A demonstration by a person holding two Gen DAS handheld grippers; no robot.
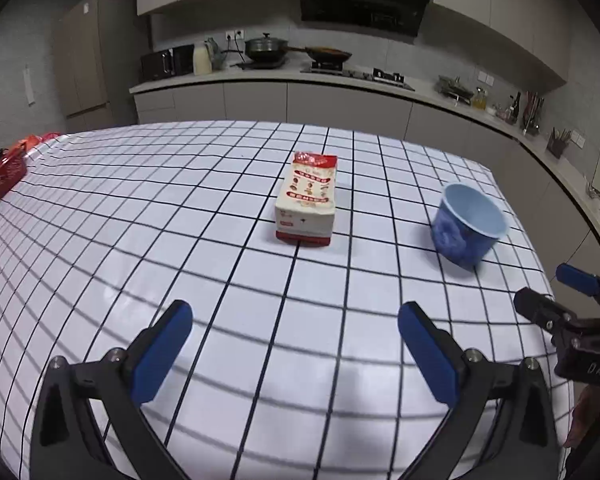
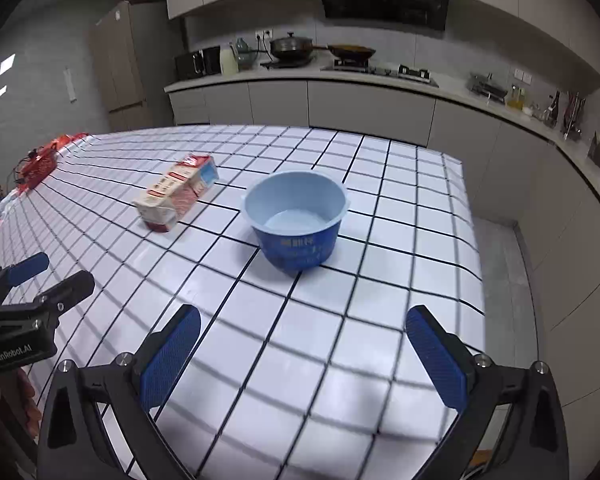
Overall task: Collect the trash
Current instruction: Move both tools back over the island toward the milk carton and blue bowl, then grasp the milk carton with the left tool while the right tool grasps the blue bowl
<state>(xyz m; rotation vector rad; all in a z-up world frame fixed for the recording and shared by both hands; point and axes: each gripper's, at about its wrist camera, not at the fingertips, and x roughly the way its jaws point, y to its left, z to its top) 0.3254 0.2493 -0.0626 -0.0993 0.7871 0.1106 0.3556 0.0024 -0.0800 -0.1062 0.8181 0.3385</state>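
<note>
Bench point(image 1: 204, 216) with a white cover ruled in a black grid, standing in a kitchen; a grey counter point(image 1: 260, 76) with a stove and pans runs along the far wall and curves round to the right.

Left hand-held gripper point(image 1: 294, 344): released, its two blue-padded fingers point(image 1: 162, 354) spread wide above the near bare part of the bench and holding nothing. In the right wrist view the same tool shows at the left edge point(image 2: 50, 274), with part of the person's hand below it.

Right hand-held gripper point(image 2: 304, 350): likewise released, its blue pads point(image 2: 436, 356) set wide apart over the grid, nothing between them. It points toward the cup, which stands ahead of it and apart. In the left wrist view it shows at the right edge point(image 1: 548, 288).

Blue paper cup point(image 2: 298, 222): upright, mouth open, pale blue inside with a printed dark blue wall, on the right part of the bench point(image 1: 468, 226). It appears empty.

Carton point(image 1: 308, 200): a white and red printed pack lying flat near the middle of the bench, left of the cup and well apart from it point(image 2: 176, 192).

Red object point(image 1: 6, 170): at the far left edge of the bench, with thin wires; too small to tell what it is.
</note>
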